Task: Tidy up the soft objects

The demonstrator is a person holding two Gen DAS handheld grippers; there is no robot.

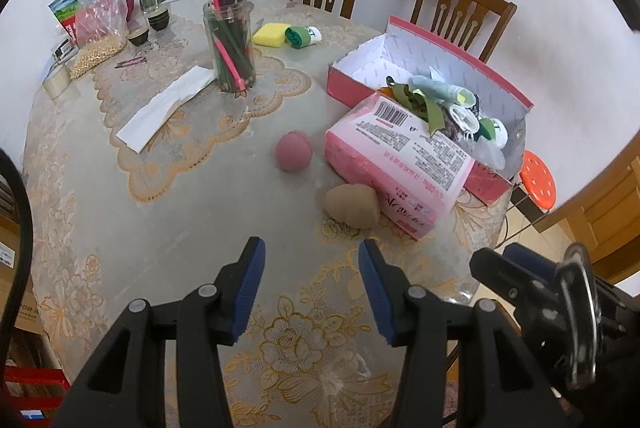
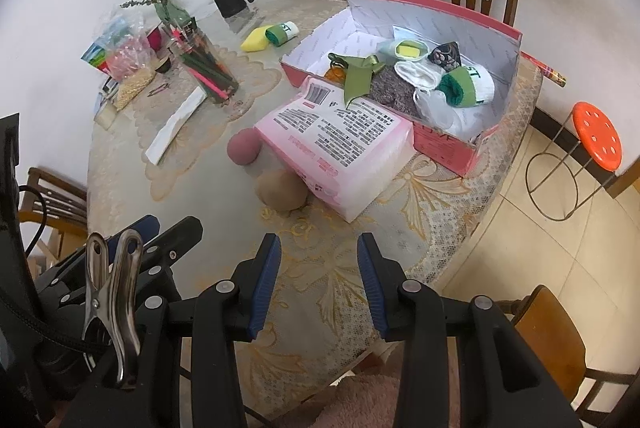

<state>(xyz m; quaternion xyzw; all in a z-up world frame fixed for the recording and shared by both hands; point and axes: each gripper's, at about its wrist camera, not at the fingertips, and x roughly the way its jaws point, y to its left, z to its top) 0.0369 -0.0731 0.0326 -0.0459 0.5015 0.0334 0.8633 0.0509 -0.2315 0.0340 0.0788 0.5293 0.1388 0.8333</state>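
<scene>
A: Where are the soft things?

B: The pink ball (image 1: 293,151) and tan sponge (image 1: 352,205) lie on the table (image 1: 168,228), at twelve and one o'clock from the left gripper (image 1: 311,260). The sponge touches the pink tissue pack (image 1: 396,163), which leans on the pink box (image 2: 452,147) of socks.

A: And the fingers?

B: Both spread, pinching nothing; the right gripper (image 2: 319,256) hangs over the table's edge.

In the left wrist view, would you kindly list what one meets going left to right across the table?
Tape roll → bean bag → pencil jar → pink ball → tan sponge → pink pack → stool.
</scene>
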